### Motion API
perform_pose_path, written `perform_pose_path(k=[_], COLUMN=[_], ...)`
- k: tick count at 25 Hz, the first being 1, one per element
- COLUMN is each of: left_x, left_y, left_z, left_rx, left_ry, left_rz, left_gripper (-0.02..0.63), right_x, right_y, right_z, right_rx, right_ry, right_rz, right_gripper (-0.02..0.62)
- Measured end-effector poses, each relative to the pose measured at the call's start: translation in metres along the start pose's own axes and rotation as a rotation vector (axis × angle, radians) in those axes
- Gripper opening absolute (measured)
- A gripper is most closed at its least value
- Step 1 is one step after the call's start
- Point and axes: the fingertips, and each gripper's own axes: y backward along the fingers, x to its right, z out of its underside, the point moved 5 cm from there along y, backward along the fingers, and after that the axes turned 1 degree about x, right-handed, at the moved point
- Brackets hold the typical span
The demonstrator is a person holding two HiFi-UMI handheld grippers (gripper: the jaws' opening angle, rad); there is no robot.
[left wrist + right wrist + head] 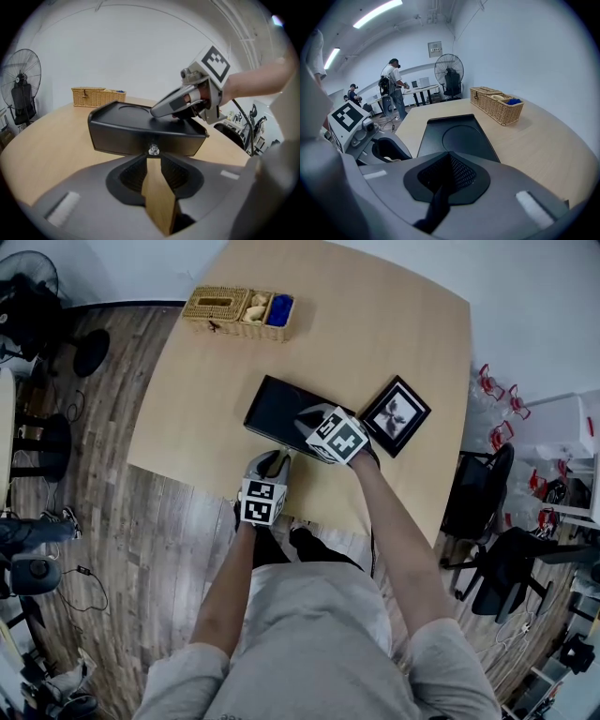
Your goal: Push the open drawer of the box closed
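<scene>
Nearest the person, at the bench [375, 334] edge, the left hand-held gripper [152, 159] sits square in front of the black box [122, 126]. Its jaws are a narrow gap apart with bare wood showing between them, and they hold nothing. Right at their tips is the drawer's little silver knob [153, 150]. It is so close that I cannot tell whether the tips touch it.

The drawer front [136, 140] looks flush under the box's top lip, with no dark slot visible. My read is that the push is done or within a whisker of it. What is left is a last nudge at most, then backing away.

On top of the box is the right hand-held gripper [449, 157]. Its jaws are pressed together with nothing between them, and it lies flat on the lid near the drawer end. It looks to be pinning the box so it cannot skate away from a push.

So the box [277, 409] is sandwiched, with one gripper at its front face and the other on its lid.

Beyond the box on its right lies a black picture frame [396, 415], just beside it. Well past the box, at the far edge of the bench, stands a wicker basket [234, 313].
</scene>
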Motion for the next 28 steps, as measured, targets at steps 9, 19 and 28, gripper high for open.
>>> perform_pose_path(k=[9,19,28], left_x=[0.005,0.020,0.031], left_y=[0.029,0.063,0.082], left_z=[-0.018,-0.021,-0.015], left_rx=[0.064,0.144,0.182], left_ry=[-0.027,0.023,0.010], left_rz=[-0.034,-0.086,-0.125], left_gripper=[0.146,0.146,0.146], right_x=[-0.023,-0.074,-0.109], right_y=[0.038,0.083,0.104], right_z=[-0.006,0.031,0.064], right_rx=[0.115,0.240,0.311], right_ry=[-0.047,-0.221,-0.302], right_rz=[0.081,0.229,0.263], right_gripper=[0.002,0.002,0.002])
